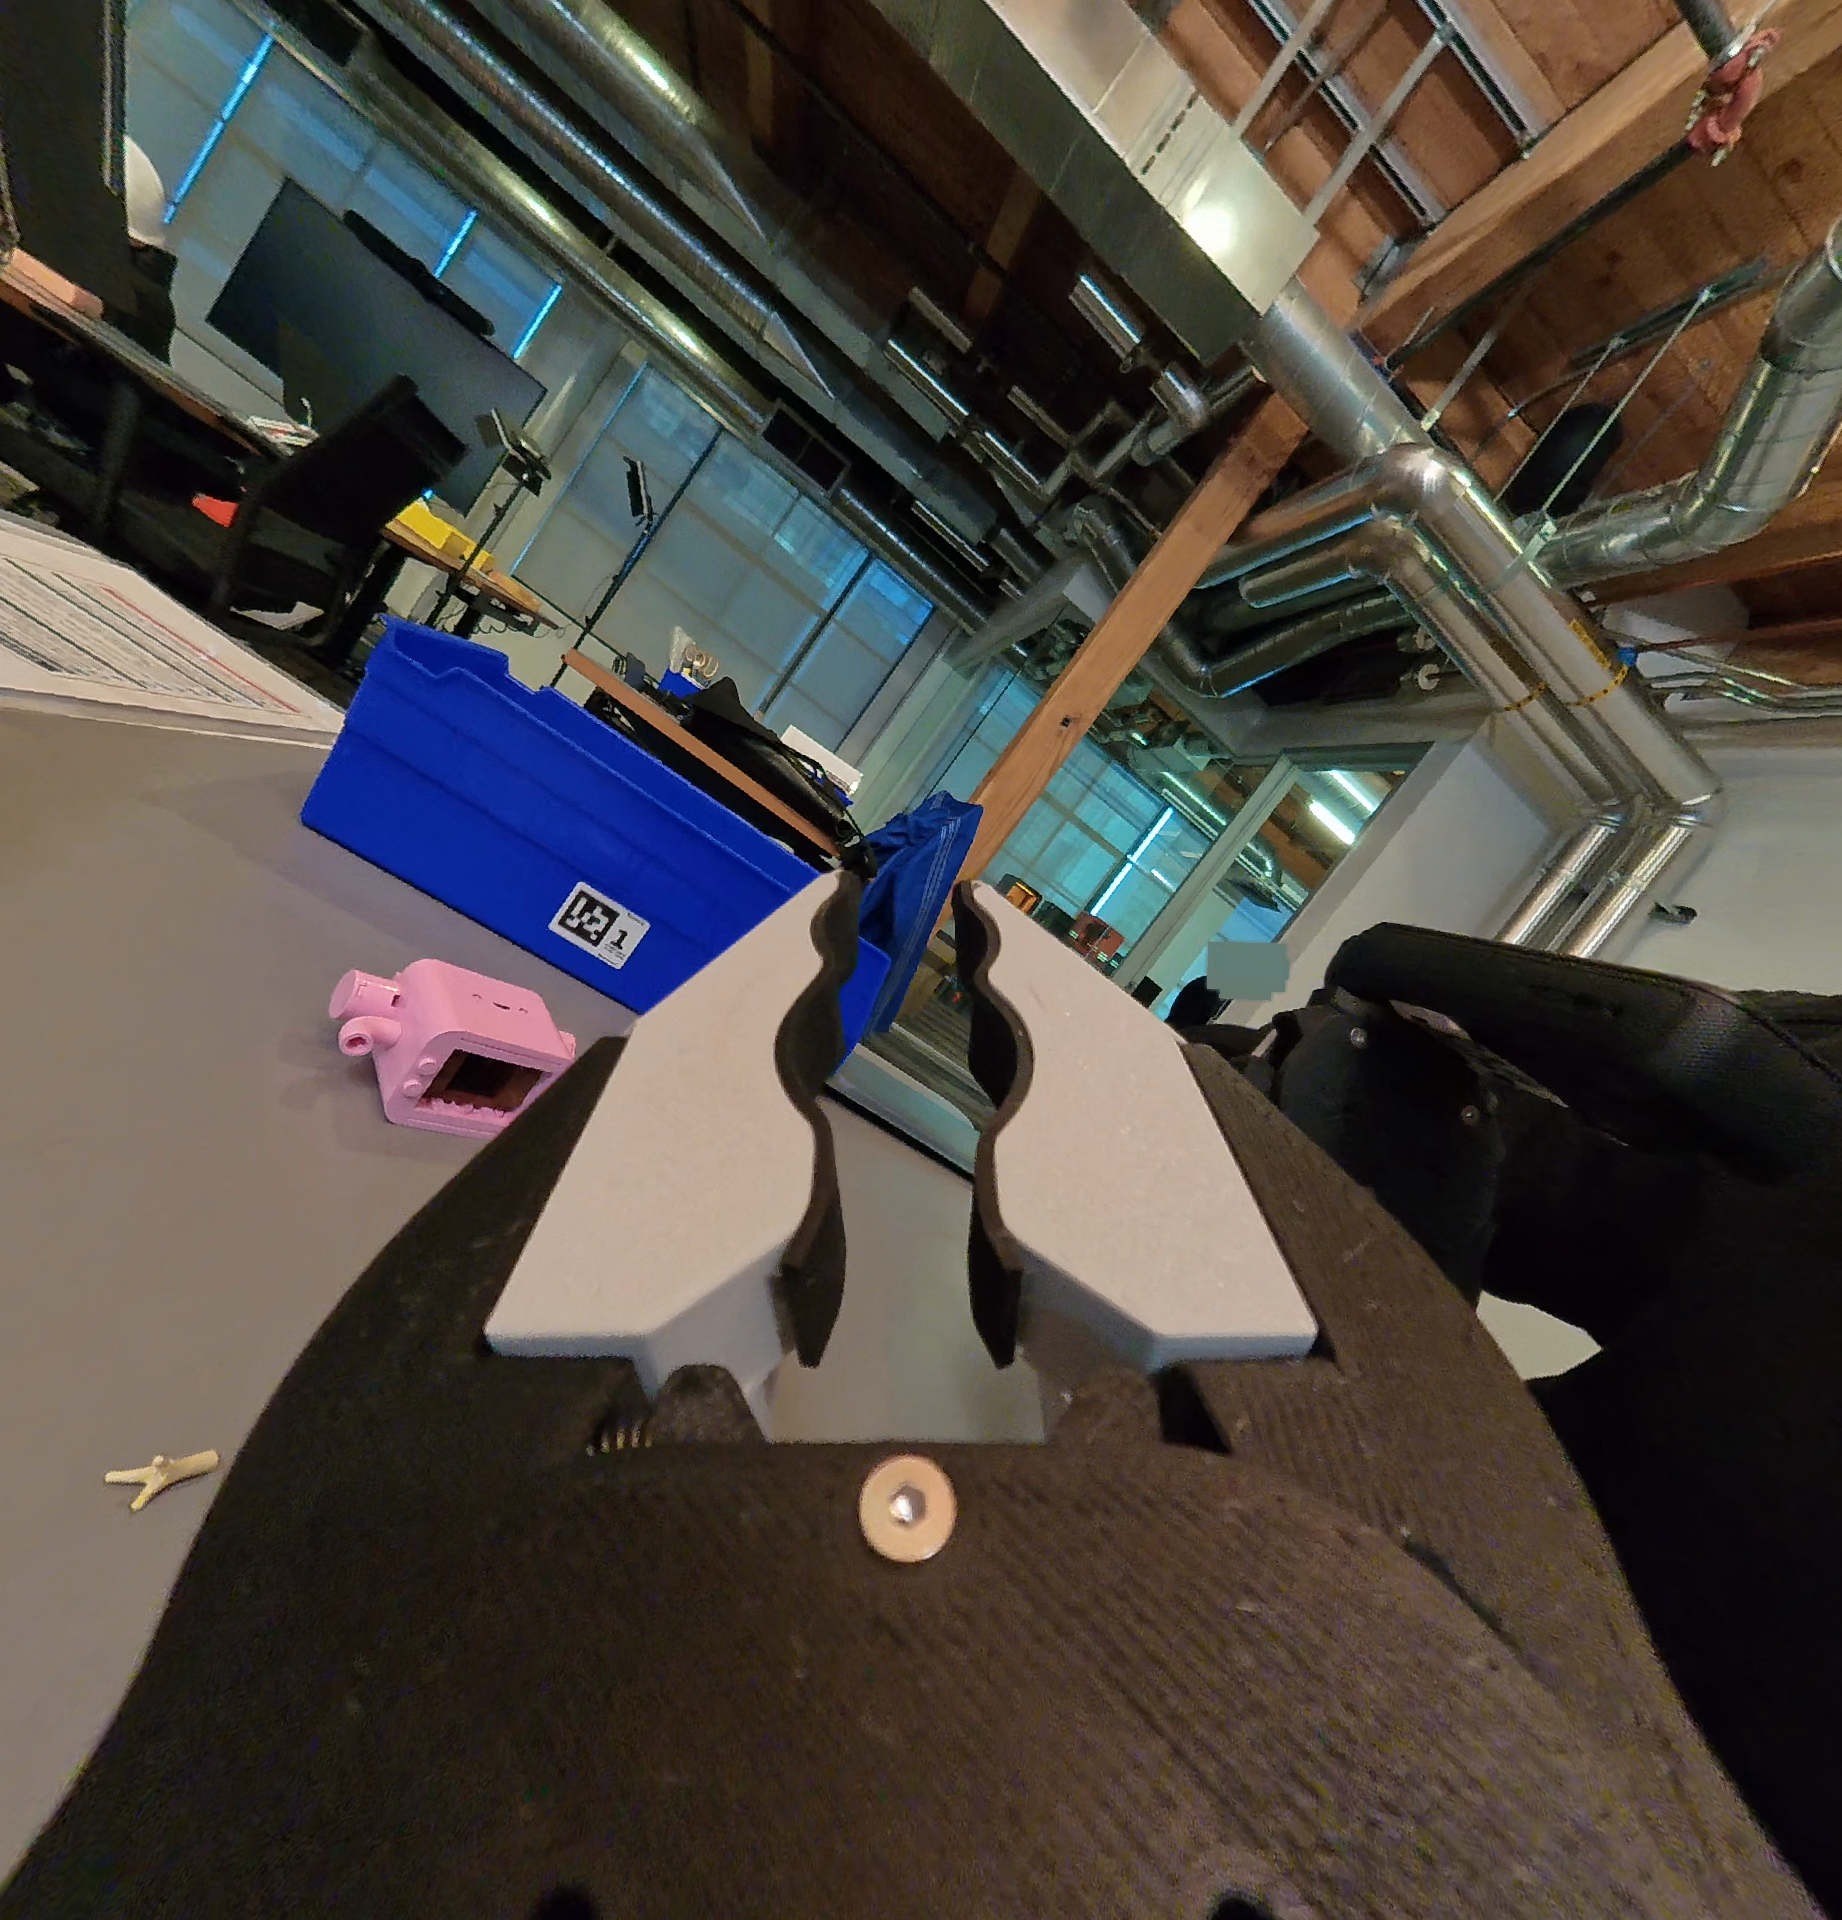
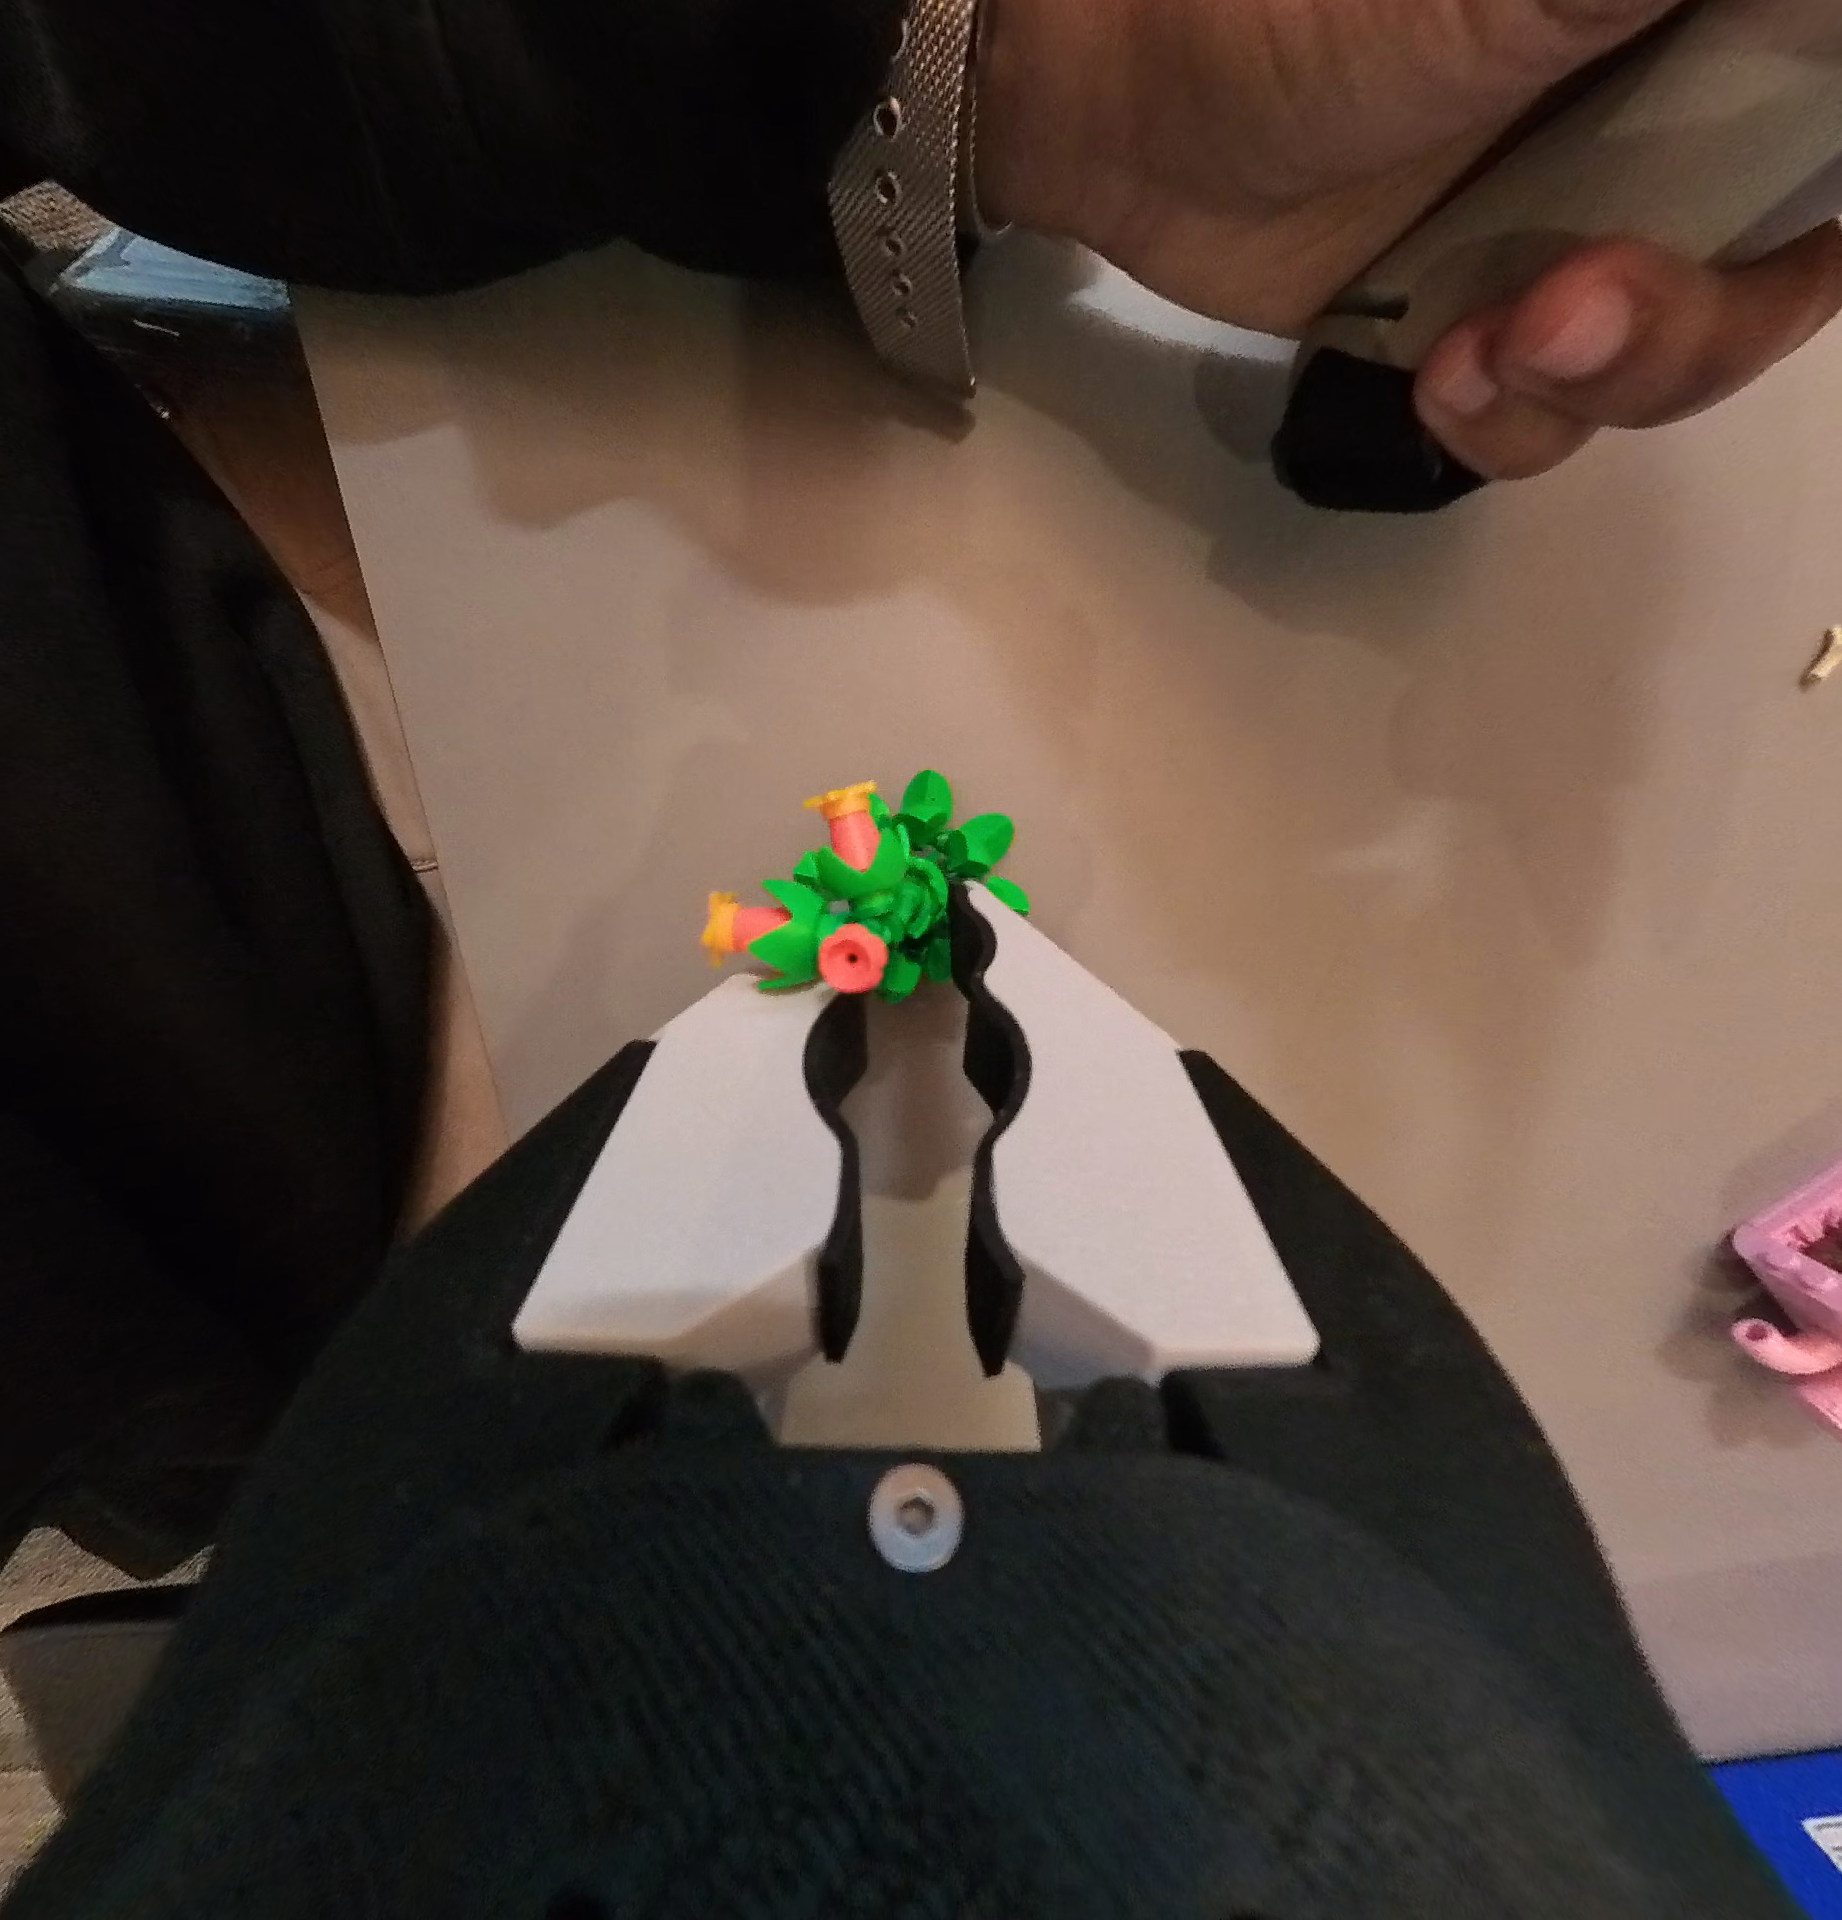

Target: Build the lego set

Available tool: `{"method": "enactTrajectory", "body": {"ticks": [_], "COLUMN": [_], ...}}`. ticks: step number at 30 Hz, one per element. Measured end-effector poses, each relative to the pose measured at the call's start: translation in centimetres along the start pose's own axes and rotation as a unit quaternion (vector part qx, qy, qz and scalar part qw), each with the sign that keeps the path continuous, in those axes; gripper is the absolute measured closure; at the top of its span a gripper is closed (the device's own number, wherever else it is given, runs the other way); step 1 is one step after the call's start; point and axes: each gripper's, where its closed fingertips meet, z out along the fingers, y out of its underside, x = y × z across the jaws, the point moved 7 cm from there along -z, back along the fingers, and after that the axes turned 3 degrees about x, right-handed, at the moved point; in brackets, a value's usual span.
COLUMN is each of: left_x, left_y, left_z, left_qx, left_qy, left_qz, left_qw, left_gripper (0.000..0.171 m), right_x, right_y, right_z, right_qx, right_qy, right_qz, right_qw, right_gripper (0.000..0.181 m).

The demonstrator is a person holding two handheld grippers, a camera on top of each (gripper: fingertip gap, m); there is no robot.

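Observation:
My right gripper point(image 2: 901, 961) is shut on a small green lego plant point(image 2: 875, 883) with coral and yellow flowers, held at the fingertips above the grey table point(image 2: 1156, 779). My left gripper point(image 1: 901, 914) is open and empty, tilted up over the table. A pink lego pot point(image 1: 449, 1049) lies on its side to its left; it also shows at the right edge of the right wrist view point(image 2: 1821, 1299). A small cream branch piece point(image 1: 158, 1475) lies loose on the table, and it shows in the right wrist view point(image 2: 1831, 655) too.
A blue bin point(image 1: 543, 821) with a tag stands behind the pink pot; its corner point(image 2: 1800, 1829) shows at lower right. A printed sheet point(image 1: 96, 634) lies at far left. A hand with a wristwatch point(image 2: 1208, 156) holds the other gripper's handle above the table. Across from one pair of fingers to the other is roughly 20 cm. My left tips are roughly 15 cm from the small cream branch piece point(image 1: 158, 1475).

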Motion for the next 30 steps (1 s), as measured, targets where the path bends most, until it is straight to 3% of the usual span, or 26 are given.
{"method": "enactTrajectory", "body": {"ticks": [19, 25, 30], "left_x": [-0.3, -0.2, -0.2], "left_y": [0.2, 0.1, 0.2], "left_z": [0.0, 0.0, 0.0], "left_qx": [-0.006, -0.004, -0.012], "left_qy": [-0.004, -0.006, -0.012], "left_qz": [-0.011, -0.008, 0.002], "left_qw": [1.0, 1.0, 1.0], "left_gripper": [0.157, 0.157, 0.156], "right_x": [0.1, 0.1, 1.0], "right_y": [1.3, 2.7, 4.7], "right_z": [-1.4, -3.1, -3.0], "right_qx": [0.012, 0.097, 0.179], "right_qy": [0.004, 0.001, 0.04], "right_qz": [0.026, 0.066, 0.114], "right_qw": [1.0, 0.993, 0.976], "right_gripper": [0.154, 0.155, 0.156]}}
